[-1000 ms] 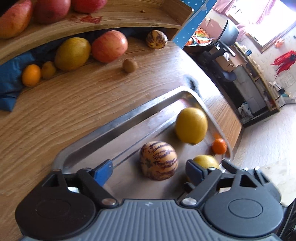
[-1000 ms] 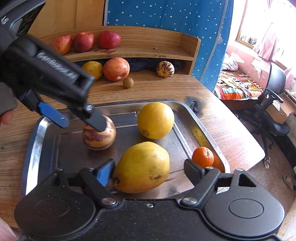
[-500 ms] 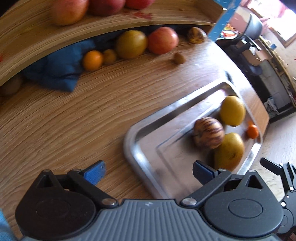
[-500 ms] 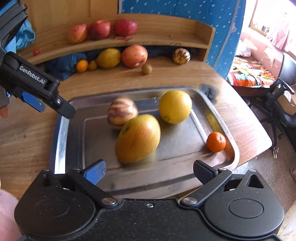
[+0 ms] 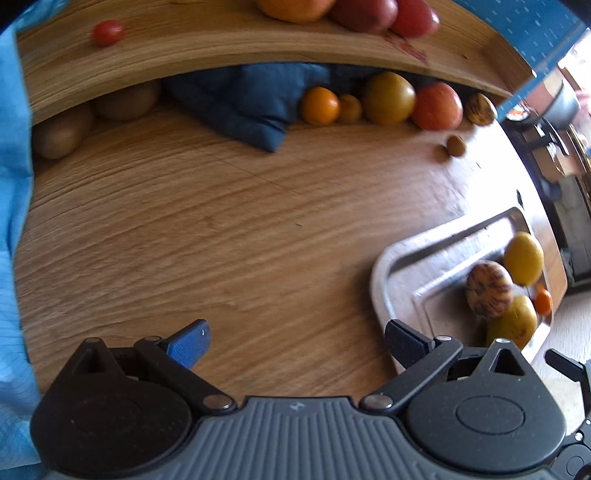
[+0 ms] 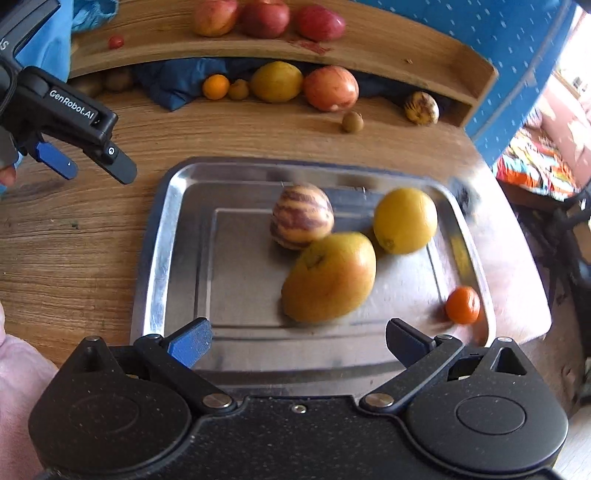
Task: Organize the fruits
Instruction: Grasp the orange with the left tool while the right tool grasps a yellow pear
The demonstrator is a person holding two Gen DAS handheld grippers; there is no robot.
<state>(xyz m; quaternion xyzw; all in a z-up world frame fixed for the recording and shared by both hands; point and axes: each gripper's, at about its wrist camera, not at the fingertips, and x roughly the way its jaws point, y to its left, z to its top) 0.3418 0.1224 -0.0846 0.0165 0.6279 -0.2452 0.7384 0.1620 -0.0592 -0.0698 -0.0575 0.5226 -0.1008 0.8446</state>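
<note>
A steel tray (image 6: 173, 236) (image 5: 384, 273) on the wooden table holds a striped melon (image 6: 301, 216) (image 5: 489, 288), a yellow mango (image 6: 330, 277) (image 5: 513, 321), a yellow round fruit (image 6: 404, 219) (image 5: 523, 257) and a small orange (image 6: 462, 304) (image 5: 543, 301). My right gripper (image 6: 297, 338) is open over the tray's near rim, empty. My left gripper (image 5: 295, 338) is open and empty above bare table left of the tray; it also shows in the right wrist view, left gripper (image 6: 94, 162).
Under the wooden shelf (image 6: 369, 48) lie an orange (image 6: 215, 86), a yellow fruit (image 6: 276, 81), a red apple (image 6: 330, 88), a striped melon (image 6: 422, 108), a kiwi (image 6: 352, 121) and a blue cloth (image 6: 177, 83). Red apples (image 6: 264, 16) and a tomato (image 6: 115, 41) sit on top. An office chair (image 6: 565, 221) stands right.
Both grippers have pulled back from the tray. The left one swung left off the tray to over bare table. The mango now lies free beyond the right gripper's fingers.
</note>
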